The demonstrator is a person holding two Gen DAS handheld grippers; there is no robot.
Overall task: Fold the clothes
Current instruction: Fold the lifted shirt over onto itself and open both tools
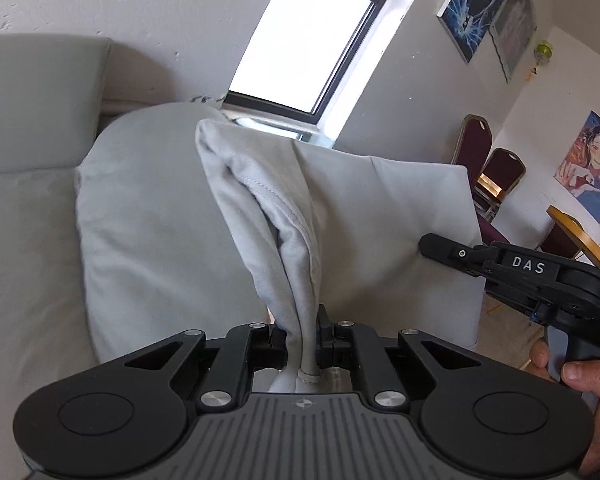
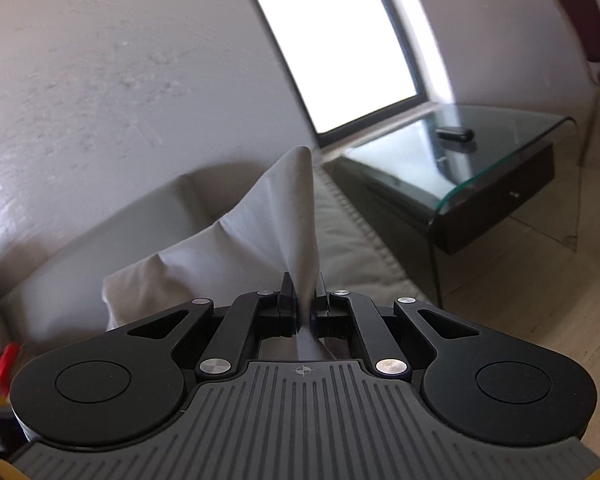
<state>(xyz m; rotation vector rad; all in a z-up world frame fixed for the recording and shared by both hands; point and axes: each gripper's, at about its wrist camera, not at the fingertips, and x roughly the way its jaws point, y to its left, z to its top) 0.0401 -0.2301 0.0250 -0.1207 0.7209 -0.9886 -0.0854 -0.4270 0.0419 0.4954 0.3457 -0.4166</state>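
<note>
Left gripper pinching garment hem | right gripper pinching another edge | both lifting; advice: keeping tension even, corners level.

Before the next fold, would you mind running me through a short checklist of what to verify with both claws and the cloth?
1. Left claw shut on the light grey cotton garment: ok, a stitched hem is pinched between its fingers.
2. Right claw shut on the same cloth: ok, fabric rises from between its fingers in the right wrist view.
3. Cloth taut between the two grips: not ok, it hangs bunched and creased.
4. Garment lifted off the pale grey sofa: cannot tell, its lower edge is hidden.
5. Claws apart from each other: ok, the right one sits off to the side in the left wrist view.
</note>
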